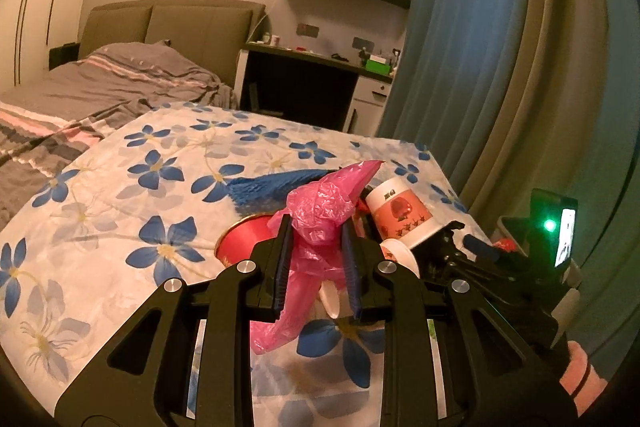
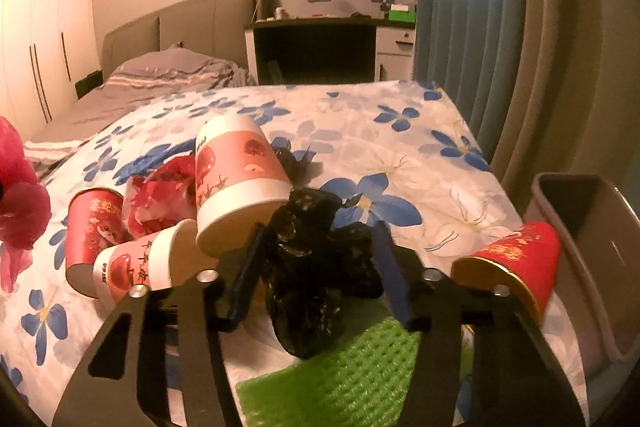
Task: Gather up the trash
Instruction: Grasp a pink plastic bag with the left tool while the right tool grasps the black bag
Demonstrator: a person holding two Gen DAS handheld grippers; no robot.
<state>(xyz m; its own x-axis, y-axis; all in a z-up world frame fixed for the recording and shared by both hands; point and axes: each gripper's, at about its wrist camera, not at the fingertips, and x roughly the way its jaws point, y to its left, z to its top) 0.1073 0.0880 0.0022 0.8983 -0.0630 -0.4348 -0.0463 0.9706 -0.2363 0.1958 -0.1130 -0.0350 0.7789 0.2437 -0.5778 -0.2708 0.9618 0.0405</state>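
The left gripper [image 1: 316, 259] has its jaws clamped on a crumpled pink plastic bag [image 1: 320, 211], lifted above the worktop [image 1: 120, 187] with its flowered cloth. The right gripper [image 2: 320, 275] has its jaws closed on a crumpled black plastic bag [image 2: 312, 267], held over a green foam sheet [image 2: 352, 371]. Behind it, a white-and-pink paper cup [image 2: 236, 179] lies on its side, leaning on a smaller cup of the same print [image 2: 136, 263]. A red cup [image 2: 94, 235] and a crumpled red wrapper [image 2: 160, 195] lie just beside them. Another red cup [image 2: 516, 263] lies on its side at the worktop's right edge, next to a grey bin [image 2: 592, 251].
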